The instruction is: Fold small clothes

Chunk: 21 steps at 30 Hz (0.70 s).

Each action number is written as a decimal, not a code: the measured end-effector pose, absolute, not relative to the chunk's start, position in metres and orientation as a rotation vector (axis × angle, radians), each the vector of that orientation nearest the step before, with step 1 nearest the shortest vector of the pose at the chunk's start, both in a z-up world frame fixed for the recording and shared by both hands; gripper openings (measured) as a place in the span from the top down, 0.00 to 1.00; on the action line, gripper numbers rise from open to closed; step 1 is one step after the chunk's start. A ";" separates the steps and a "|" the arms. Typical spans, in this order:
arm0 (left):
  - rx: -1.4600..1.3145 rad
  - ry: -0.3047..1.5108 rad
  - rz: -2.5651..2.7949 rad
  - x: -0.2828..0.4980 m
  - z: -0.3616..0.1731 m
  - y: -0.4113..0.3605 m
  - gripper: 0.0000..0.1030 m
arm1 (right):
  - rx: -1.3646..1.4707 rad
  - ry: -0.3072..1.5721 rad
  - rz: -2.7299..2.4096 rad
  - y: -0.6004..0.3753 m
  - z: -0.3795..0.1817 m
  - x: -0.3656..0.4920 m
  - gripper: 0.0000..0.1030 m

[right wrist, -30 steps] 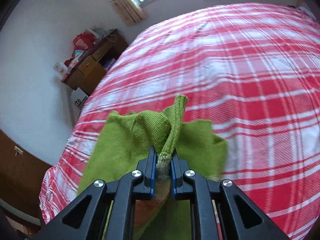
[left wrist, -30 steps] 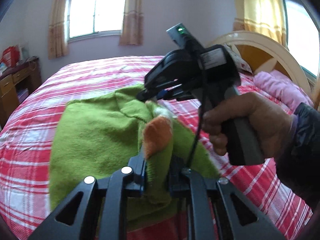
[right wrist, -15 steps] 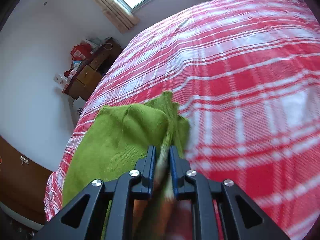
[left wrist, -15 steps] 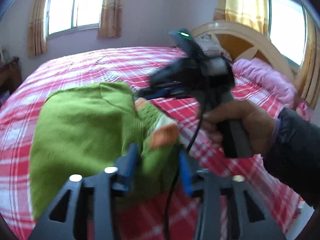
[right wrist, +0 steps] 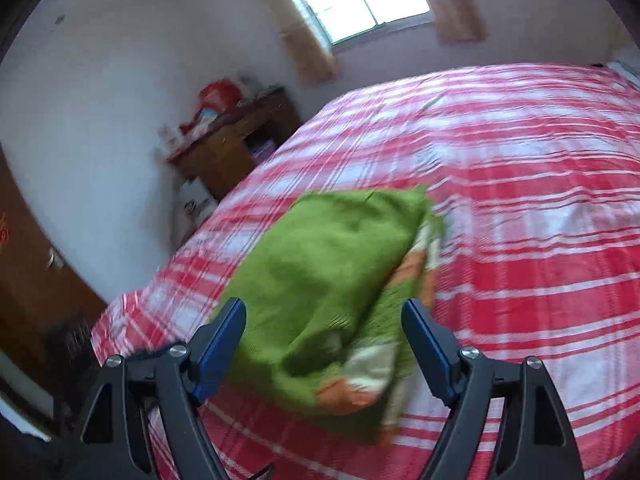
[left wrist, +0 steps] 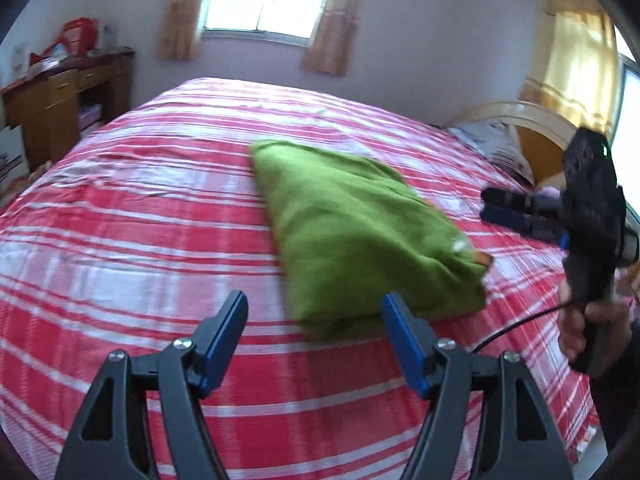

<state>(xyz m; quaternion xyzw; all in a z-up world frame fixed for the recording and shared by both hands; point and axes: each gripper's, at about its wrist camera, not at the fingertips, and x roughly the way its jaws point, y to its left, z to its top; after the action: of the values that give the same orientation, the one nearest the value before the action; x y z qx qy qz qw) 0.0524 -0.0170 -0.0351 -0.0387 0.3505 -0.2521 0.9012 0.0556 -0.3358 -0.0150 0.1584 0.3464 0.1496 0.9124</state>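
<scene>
A bedroom, seen from two hand-held grippers above a bed [left wrist: 120, 216] with a red and white checked cover. At far left, a wooden desk [left wrist: 60, 100] stood against the wall. The left gripper [left wrist: 314, 336] had just been opening and stood wide, with nothing between its blue pads. Just past its right pad lay the green jumper [left wrist: 352, 232], folded into a thick, loose bundle near the middle of the bed, an orange and white patch showing at its right edge. To the right, a hand [left wrist: 588, 328] held the right gripper [right wrist: 324, 344], which had also just been opening and stood wide; from its own camera the jumper's near edge lay below and between the pads, not pressed by them.

The fold looked soft and uneven. With both grips let go, the top layer could spring back or slide off. A pad passing low could catch the knit and drag the bundle open. Motion blur hid finer creases.
</scene>
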 end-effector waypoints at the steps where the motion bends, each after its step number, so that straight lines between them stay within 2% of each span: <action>1: -0.094 0.727 -0.511 0.054 -0.035 -0.012 0.30 | 0.322 0.731 0.318 -0.329 -0.020 0.058 0.22; 5: -0.135 0.744 -0.474 0.061 -0.035 0.000 0.30 | 0.258 0.831 0.275 -0.300 -0.046 0.080 0.26; 7: -0.131 0.736 -0.471 0.060 -0.033 0.003 0.30 | 0.190 0.890 0.197 -0.289 -0.060 0.085 0.47; 8: -0.122 0.731 -0.469 0.059 -0.032 0.003 0.30 | 0.178 0.896 0.190 -0.287 -0.062 0.082 0.66; 9: -0.112 0.729 -0.468 0.060 -0.032 0.002 0.29 | 0.190 0.904 0.195 -0.287 -0.064 0.081 0.76; 11: -0.097 0.731 -0.468 0.066 -0.030 -0.001 0.23 | 0.227 0.914 0.217 -0.290 -0.063 0.075 0.86; 17: -0.099 0.720 -0.477 0.089 -0.020 -0.013 0.23 | 0.293 0.839 0.171 -0.323 -0.036 0.049 0.88; 21: -0.081 0.767 -0.448 0.107 -0.031 -0.035 0.23 | 0.311 0.908 0.131 -0.335 -0.069 0.042 0.88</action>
<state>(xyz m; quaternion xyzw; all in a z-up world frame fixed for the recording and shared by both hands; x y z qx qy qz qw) 0.1075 -0.0350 -0.0315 -0.0392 0.3709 -0.2164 0.9022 0.0421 -0.3352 -0.0687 0.1495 0.4365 0.0630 0.8849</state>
